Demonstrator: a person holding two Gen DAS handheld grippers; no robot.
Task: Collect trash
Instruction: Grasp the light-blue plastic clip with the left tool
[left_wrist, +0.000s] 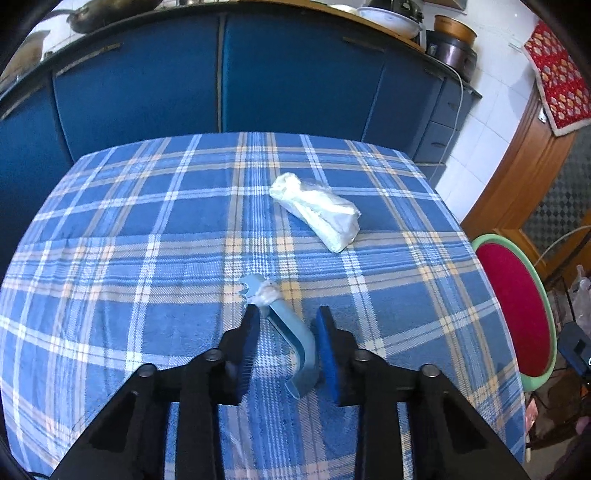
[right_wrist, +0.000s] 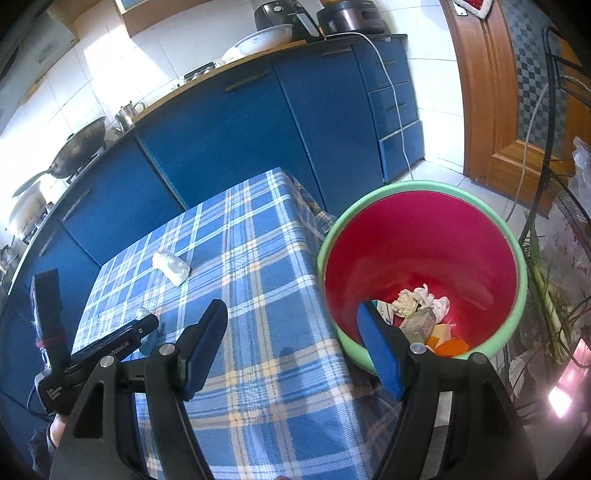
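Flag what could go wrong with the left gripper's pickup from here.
1. The blue plastic fork sits diagonally between the pads of the left gripper, caught at its bent handle, so it may twist out on the lift.
2. The tissue wad on its tines lies beyond the pads and is probably loose. It could drop before reaching the red bin.
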